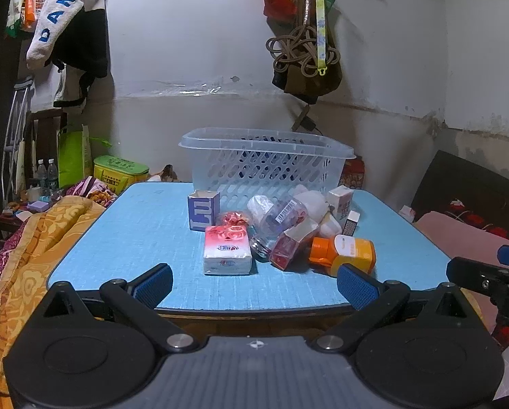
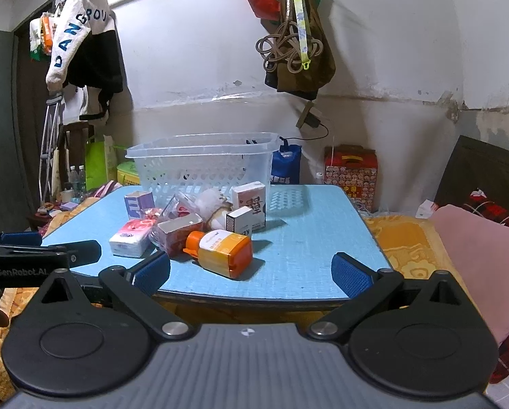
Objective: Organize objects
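Note:
A clear perforated basket (image 1: 264, 160) (image 2: 203, 163) stands at the back of the blue table (image 1: 135, 238) (image 2: 305, 238). In front of it lies a heap: a pink tissue pack (image 1: 226, 250) (image 2: 132, 237), a purple carton (image 1: 202, 209) (image 2: 138, 204), a clear bottle (image 1: 275, 225), a red box (image 1: 290, 245) (image 2: 179, 233), an orange-capped bottle (image 1: 346, 250) (image 2: 222, 250) and a white carton (image 2: 251, 209). My left gripper (image 1: 254, 284) is open at the near table edge, empty. My right gripper (image 2: 251, 274) is open too, empty, near the orange-capped bottle.
Orange bedding (image 1: 22, 266) lies left of the table, a pink cushion (image 2: 476, 255) right. Clothes (image 1: 70, 27) and bags (image 2: 295, 34) hang on the wall behind. A red gift box (image 2: 350, 173) and a green bag (image 1: 74, 156) stand on the floor beyond.

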`<act>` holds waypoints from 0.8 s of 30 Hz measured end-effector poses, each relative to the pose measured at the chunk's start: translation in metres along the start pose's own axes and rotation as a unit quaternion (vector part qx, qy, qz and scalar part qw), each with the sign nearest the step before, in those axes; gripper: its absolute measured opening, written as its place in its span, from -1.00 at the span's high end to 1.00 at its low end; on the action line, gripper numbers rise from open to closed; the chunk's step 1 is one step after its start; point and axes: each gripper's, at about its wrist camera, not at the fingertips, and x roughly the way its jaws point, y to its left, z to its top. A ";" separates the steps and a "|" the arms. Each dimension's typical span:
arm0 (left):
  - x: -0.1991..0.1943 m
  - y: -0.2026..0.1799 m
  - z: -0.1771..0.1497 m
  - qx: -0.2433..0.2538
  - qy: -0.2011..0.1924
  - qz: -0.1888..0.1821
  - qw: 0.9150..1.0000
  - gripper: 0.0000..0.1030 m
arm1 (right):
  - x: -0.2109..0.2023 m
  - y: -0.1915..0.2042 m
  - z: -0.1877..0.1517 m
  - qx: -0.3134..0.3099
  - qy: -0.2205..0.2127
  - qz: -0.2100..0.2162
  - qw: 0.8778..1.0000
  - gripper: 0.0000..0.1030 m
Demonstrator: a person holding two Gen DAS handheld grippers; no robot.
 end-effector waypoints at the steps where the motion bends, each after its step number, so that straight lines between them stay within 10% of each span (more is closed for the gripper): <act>1: 0.000 0.000 0.000 0.000 0.000 -0.001 1.000 -1.00 | 0.000 0.000 0.000 -0.001 0.000 0.000 1.000 -1.00; 24: 0.003 0.001 -0.001 -0.003 0.004 0.012 1.000 -1.00 | -0.002 -0.001 -0.002 -0.002 -0.001 -0.016 1.000 -1.00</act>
